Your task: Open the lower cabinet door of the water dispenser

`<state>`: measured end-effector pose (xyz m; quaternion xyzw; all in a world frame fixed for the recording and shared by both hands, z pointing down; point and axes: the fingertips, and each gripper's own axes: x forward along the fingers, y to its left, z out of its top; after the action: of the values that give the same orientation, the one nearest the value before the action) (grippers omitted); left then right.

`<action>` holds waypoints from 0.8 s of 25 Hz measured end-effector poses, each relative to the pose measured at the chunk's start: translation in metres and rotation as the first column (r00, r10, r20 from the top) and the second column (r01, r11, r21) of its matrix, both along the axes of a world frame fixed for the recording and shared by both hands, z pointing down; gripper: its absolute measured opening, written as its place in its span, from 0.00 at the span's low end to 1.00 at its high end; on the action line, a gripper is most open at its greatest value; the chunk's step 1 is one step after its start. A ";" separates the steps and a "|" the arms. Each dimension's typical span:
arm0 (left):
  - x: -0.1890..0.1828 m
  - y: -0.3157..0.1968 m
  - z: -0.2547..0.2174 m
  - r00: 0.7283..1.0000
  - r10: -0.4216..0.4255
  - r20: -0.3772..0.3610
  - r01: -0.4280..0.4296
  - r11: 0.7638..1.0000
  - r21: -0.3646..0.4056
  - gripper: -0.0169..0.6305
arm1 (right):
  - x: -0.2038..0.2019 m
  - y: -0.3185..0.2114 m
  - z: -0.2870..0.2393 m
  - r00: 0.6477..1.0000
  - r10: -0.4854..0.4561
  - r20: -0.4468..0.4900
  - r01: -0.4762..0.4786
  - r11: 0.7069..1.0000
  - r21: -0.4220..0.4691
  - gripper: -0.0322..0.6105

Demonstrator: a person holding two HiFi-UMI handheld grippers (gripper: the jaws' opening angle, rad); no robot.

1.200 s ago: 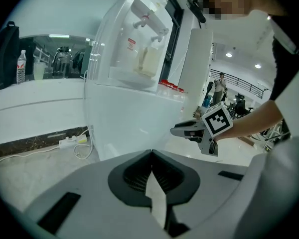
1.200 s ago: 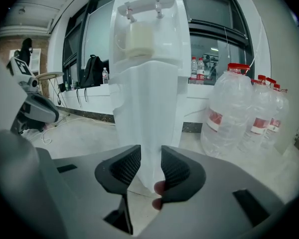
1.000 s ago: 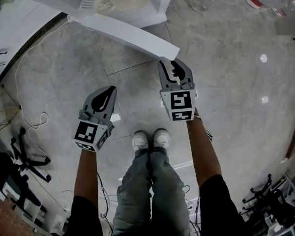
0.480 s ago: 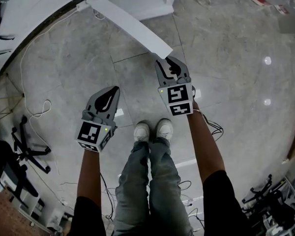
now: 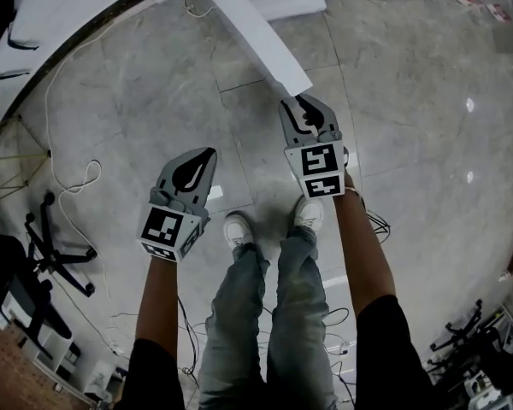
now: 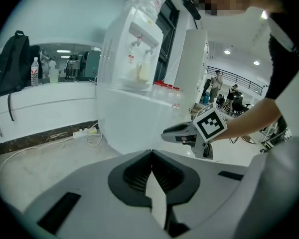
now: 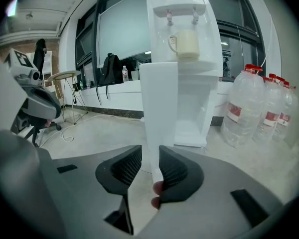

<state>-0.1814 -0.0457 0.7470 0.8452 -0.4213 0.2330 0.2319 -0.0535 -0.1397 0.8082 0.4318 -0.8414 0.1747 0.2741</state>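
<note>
Right claw [image 7: 149,167]: pinched the free edge of the lower cabinet door [image 7: 159,98].
Lower cabinet door: stood wide open, hinged on the water dispenser [image 7: 194,73].
Left claw [image 6: 150,156]: pressed together, empty.

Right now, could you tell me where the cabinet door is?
Head view, upper centre: the cabinet door stands open, its free edge clamped by the jaws of the right gripper.

This looks like an open office workspace. It has a polished stone-tile floor [image 5: 154,118] and a water dispenser [image 7: 182,44] with spare jugs [image 7: 249,108] beside it. There are wheeled office chairs [image 5: 56,250] and a long white desk [image 6: 40,103] carrying a backpack [image 6: 12,63] and a bottle [image 6: 35,71]. Loose cables [image 5: 73,190] trail about, and people [image 6: 217,81] stand by a railing [image 6: 239,78].
</note>
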 end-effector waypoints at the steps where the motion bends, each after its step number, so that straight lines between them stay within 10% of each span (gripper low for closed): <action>1: -0.005 0.002 0.000 1.000 0.002 0.000 -0.002 1.000 0.001 0.04 | -0.004 0.002 -0.001 1.000 0.008 0.006 -0.008 1.000 -0.004 0.24; 20: -0.069 0.052 -0.015 1.000 -0.031 -0.002 0.031 0.999 -0.037 0.04 | -0.105 0.049 -0.009 0.992 -0.129 -0.005 0.128 0.991 -0.043 0.23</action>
<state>-0.2504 0.0062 0.7315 0.8345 -0.4296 0.2362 0.2515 -0.1586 -0.0904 0.7996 0.3714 -0.8624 0.1729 0.2975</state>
